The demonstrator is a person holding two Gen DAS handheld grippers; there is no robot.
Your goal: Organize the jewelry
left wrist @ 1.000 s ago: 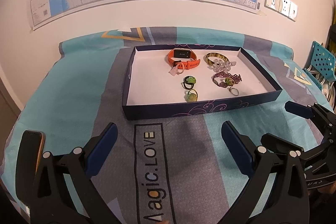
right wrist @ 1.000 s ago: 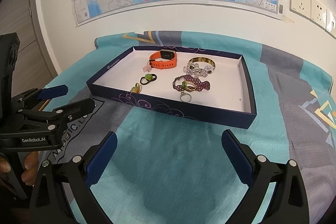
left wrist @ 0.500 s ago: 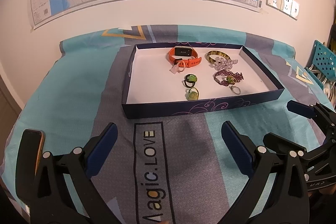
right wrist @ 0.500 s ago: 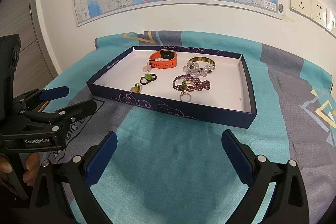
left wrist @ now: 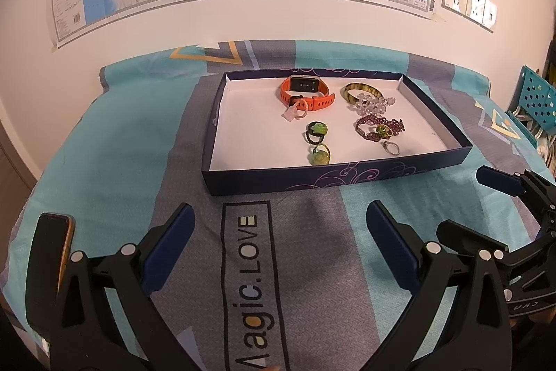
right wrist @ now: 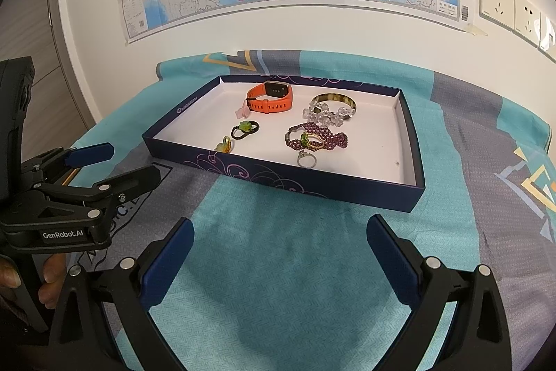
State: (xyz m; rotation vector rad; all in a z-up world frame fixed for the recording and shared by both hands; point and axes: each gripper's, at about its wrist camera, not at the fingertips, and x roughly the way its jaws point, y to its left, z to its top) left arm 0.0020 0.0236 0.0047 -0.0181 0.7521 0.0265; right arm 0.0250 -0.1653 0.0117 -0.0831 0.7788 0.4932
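Beside left gripper point(left wrist: 278, 239): phone point(left wrist: 52, 252).

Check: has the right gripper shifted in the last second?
No. In the left wrist view the right gripper sits in the same spot beside the tray's near right corner.

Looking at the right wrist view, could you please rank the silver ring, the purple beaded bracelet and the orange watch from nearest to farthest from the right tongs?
1. Silver ring, by the tray's near wall.
2. Purple beaded bracelet, mid-tray.
3. Orange watch, near the far wall.

Right tongs hang open.
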